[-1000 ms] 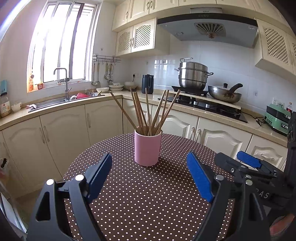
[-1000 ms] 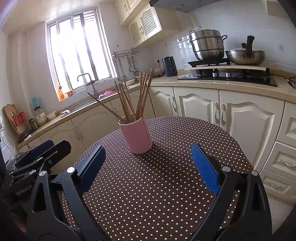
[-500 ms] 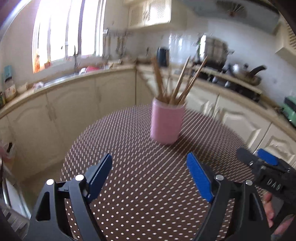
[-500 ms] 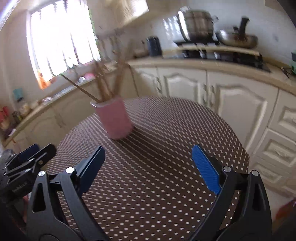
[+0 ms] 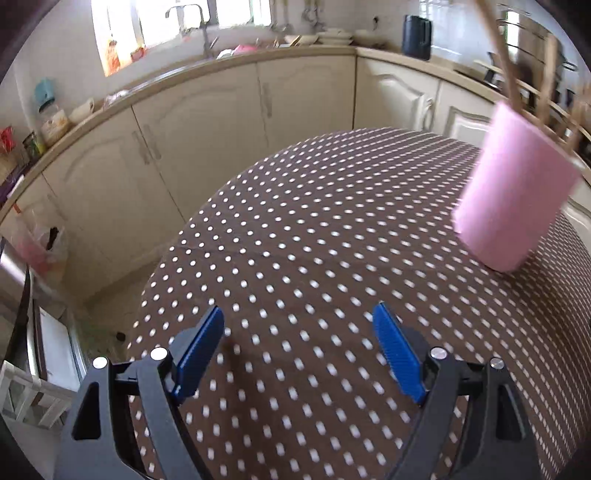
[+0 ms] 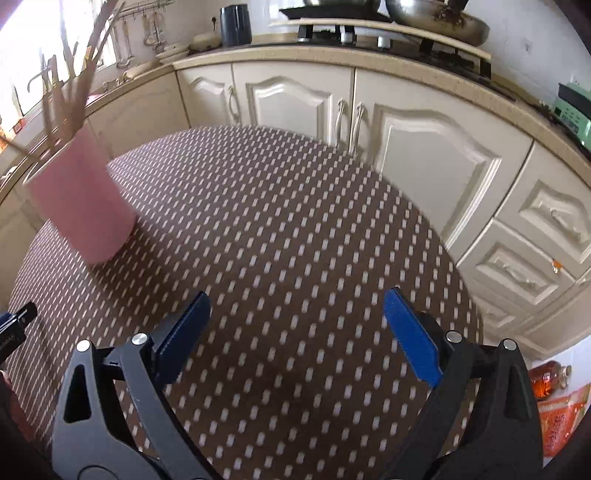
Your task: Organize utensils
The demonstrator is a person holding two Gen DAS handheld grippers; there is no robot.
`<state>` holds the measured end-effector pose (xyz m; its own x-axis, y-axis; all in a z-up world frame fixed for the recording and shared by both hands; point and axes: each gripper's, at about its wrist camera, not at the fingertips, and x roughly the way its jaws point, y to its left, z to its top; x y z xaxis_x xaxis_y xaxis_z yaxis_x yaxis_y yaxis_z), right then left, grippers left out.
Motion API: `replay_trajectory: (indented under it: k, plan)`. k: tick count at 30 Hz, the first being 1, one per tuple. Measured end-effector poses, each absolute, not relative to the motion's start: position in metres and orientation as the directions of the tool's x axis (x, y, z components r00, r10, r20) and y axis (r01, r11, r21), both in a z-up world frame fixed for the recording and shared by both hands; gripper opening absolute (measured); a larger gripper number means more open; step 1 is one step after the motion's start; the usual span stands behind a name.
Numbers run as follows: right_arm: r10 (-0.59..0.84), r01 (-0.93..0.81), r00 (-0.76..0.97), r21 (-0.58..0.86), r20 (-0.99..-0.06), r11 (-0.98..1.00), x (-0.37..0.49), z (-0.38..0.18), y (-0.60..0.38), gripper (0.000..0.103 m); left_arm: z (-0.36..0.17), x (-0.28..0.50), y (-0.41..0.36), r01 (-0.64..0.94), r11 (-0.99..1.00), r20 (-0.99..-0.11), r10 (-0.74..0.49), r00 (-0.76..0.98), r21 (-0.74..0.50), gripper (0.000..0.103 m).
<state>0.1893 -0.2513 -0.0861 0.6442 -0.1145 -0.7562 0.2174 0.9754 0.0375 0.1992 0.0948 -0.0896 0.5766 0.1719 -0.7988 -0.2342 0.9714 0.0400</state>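
Though blurred, chopsticks (image 6: 79, 85) upright, splayed

This is a home kitchen. Cream cabinet doors (image 5: 207, 122) with arched panels and metal handles run in an L under a beige counter (image 6: 369, 61). A tap (image 5: 192, 14) stands at a sink below a bright window (image 5: 122, 33). A dark kettle (image 5: 416, 31) sits on the counter in the corner, with stacked plates (image 5: 332, 37) beside it. A gas hob (image 6: 424, 50) carries a metal wok (image 6: 439, 20). Ladles hang from a wall rail (image 6: 147, 22). A round bench with a brown polka-dot cloth (image 6: 295, 229) holds a pink cup (image 5: 517, 192) of wooden chopsticks (image 6: 74, 88). A bottle of oil (image 6: 550, 376) stands on the floor.
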Motion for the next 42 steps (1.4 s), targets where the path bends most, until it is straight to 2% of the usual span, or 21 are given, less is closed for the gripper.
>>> replay_trajectory:
  k: [4,5,7,9,42]
  plan:
    - [-0.082,0.211,0.585,0.054,-0.807,0.976,0.215,-0.098,-0.26,0.094,-0.091,0.205,0.103,-0.245,0.969,-0.801,0.166,0.576,0.025,0.084]
    - [-0.085,0.195,0.577,0.036,-0.812,0.98,0.22,-0.099,-0.257,0.098,-0.092,0.205,0.103,-0.243,0.97,-0.802,0.164,0.575,0.024,0.085]
    - [-0.09,0.182,0.573,0.019,-0.815,0.983,0.227,-0.099,-0.255,0.098,-0.091,0.204,0.104,-0.247,0.969,-0.803,0.166,0.573,0.025,0.087]
    - [-0.09,0.184,0.573,0.021,-0.815,0.983,0.228,-0.099,-0.256,0.098,-0.092,0.211,0.1,-0.242,0.97,-0.811,0.155,0.564,0.017,0.099]
    - [-0.093,0.186,0.571,0.018,-0.815,0.982,0.232,-0.102,-0.252,0.098,-0.095,0.215,0.102,-0.234,0.972,-0.813,0.152,0.562,0.02,0.099]
